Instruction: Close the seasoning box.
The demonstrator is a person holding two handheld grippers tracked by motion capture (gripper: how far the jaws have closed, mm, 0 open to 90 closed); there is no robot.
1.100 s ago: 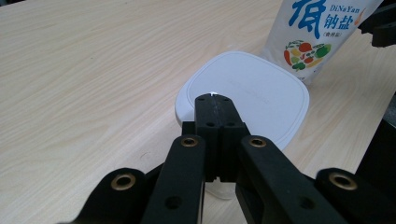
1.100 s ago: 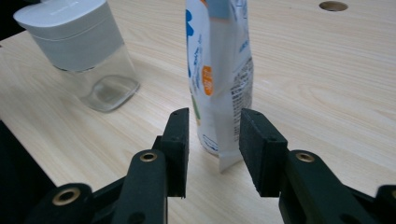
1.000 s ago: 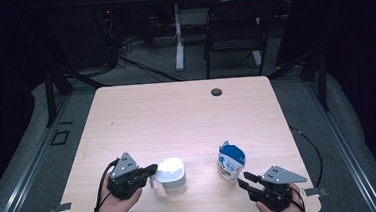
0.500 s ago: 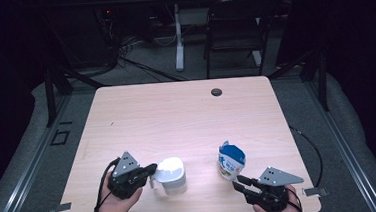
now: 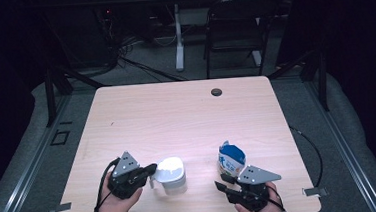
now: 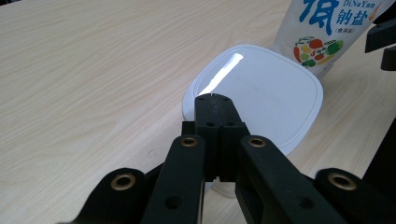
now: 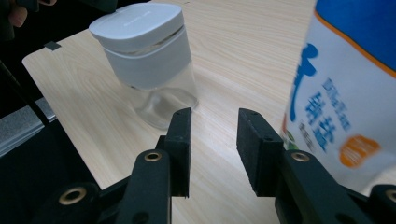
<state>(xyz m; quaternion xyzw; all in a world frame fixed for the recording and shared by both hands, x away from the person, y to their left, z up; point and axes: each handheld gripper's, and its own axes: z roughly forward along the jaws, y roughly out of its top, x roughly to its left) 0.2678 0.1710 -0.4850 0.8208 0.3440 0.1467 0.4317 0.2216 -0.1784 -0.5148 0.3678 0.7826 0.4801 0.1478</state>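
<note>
Now, over on the left, the left tool [image 5: 152, 168] sits at the near edge of the tabletop [image 5: 176, 112], its jaws clenched tight together with nothing between them. In the left gripper view those closed tips hover right over the jar [image 5: 172, 174], just above the near rim of its white lid [image 6: 261, 88]; whether they actually touch the lid I can't tell. The jar stands upright, clear glass body under that rounded white cap, lid on.

Moving across: the pouch [image 5: 231, 159], blue and white, stands upright at about 3 o'clock from the jar, near but apart from it. Its top looks opened, though that's hard to call from the high view.

On the right, the right tool [image 5: 222, 187] is released, jaws spread with bare wood showing between them. It sits at 6 o'clock from the pouch, close beside it, and in the right gripper view the pouch [image 7: 345, 107] looms at 2 o'clock while the jar [image 7: 144, 60] stands at 11 o'clock.

My read: this is the approach, one tool steadying the jar, the other lining up on the pouch. Next up, the right tool needs to swing toward the pouch and close on its side, gently, as that soft wall will likely buckle. The lid must come off before anything gets poured.
</note>
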